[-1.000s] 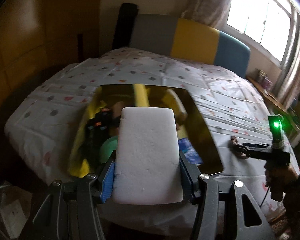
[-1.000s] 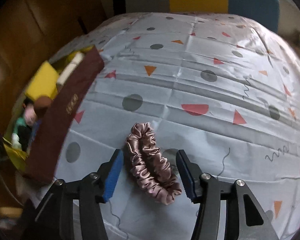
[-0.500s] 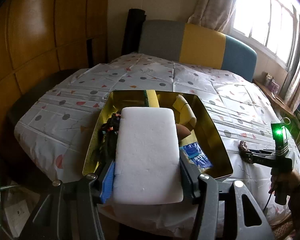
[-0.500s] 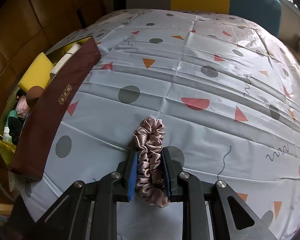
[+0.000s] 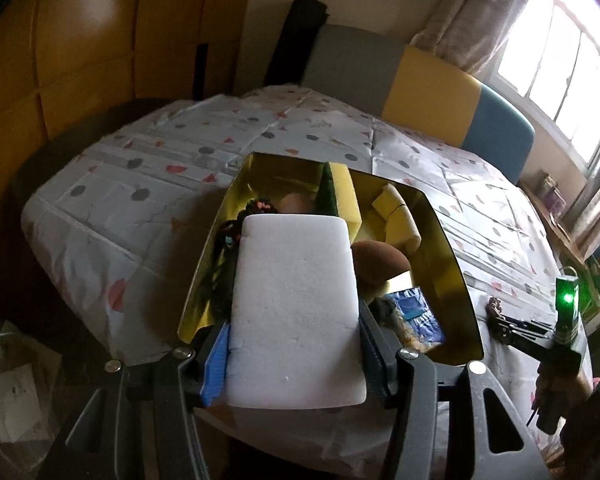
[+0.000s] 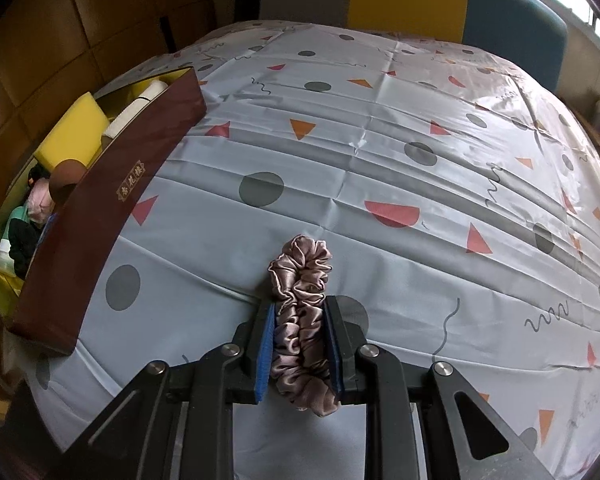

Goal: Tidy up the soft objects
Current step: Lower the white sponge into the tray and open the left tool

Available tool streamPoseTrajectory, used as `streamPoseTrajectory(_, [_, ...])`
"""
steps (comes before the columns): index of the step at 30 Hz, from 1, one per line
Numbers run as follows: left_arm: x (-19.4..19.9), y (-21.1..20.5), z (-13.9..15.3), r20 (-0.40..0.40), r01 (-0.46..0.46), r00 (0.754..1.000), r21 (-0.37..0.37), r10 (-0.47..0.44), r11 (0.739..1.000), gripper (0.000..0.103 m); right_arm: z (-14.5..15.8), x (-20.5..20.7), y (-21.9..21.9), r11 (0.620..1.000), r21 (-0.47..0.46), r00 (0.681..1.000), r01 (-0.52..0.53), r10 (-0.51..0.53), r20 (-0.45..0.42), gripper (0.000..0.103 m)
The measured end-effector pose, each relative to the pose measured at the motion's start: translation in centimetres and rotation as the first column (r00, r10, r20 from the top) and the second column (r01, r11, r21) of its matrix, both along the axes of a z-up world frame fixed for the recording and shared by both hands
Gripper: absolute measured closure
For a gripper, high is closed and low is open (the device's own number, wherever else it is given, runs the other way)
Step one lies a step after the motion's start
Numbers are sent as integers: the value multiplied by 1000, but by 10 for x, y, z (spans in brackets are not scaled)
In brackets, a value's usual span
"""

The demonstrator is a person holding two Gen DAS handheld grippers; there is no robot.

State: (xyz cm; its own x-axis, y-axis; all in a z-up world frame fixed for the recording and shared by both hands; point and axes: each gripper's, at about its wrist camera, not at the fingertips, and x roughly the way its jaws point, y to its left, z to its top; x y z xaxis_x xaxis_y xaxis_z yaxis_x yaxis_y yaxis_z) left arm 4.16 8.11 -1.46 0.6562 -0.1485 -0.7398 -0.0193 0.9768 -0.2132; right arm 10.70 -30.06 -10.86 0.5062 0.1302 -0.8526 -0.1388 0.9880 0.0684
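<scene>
Mid-sort: left gripper [image 5: 294, 354] clamping white foam block [image 5: 296, 312] above gold-lined box [image 5: 456, 276], right gripper [image 6: 300, 346] pinching pink scrunchie [image 6: 302, 320] at lower centre; next, drop both in box.

Bed [image 6: 380, 128] with pale sheet [image 6: 420, 92] (grey dots, red and orange triangles), creased. Box [image 6: 100, 208], maroon outside and gold inside, lies on it left of the right fingers. Scrunchie [image 6: 300, 280] between those fingers, far end touching sheet.
</scene>
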Motion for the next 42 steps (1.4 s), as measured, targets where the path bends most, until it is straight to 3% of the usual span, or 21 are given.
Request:
streamPoseTrajectory(7, [25,-40,-7,-10,84,996,15,-84,996,47,0,1,0,1000,-14,1000,-6,6,-1,80])
streamPoseTrajectory(12, [58,-56,-16,-20,81,997,42,-80,996,47,0,1,0,1000,-15,1000,-7,7,-1,80])
streamPoseTrajectory(16, [78,-72,-34,-66,141,989,75,-136,987,46,0,1,1,1000,-20,1000,-10,10,0,80])
streamPoseTrajectory(20, [90,-76,-53,-101,136,987,123,-124,983,45,0,1,1,1000,-23,1000,-12,12,1,80])
streamPoseTrajectory(23, [87,-69,-54,-102,121,989,103,-111,987,43,0,1,1,1000,-23,1000,-12,12,1,79])
streamPoseTrajectory(24, [85,-68,-52,-96,113,990,116,-102,987,36,0,1,0,1000,-23,1000,-11,11,1,80])
streamPoseTrajectory(27, [76,-66,-45,-75,103,993,131,-94,986,29,0,1,1,1000,-29,1000,-12,12,3,80])
streamPoseTrajectory(34, [51,-65,-25,-12,83,997,174,-82,981,25,0,0,2,999,-32,1000,-10,10,10,80])
streamPoseTrajectory(42, [27,-57,-7,33,57,997,168,-63,984,25,0,-2,4,999,-47,1000,-2,3,19,80])
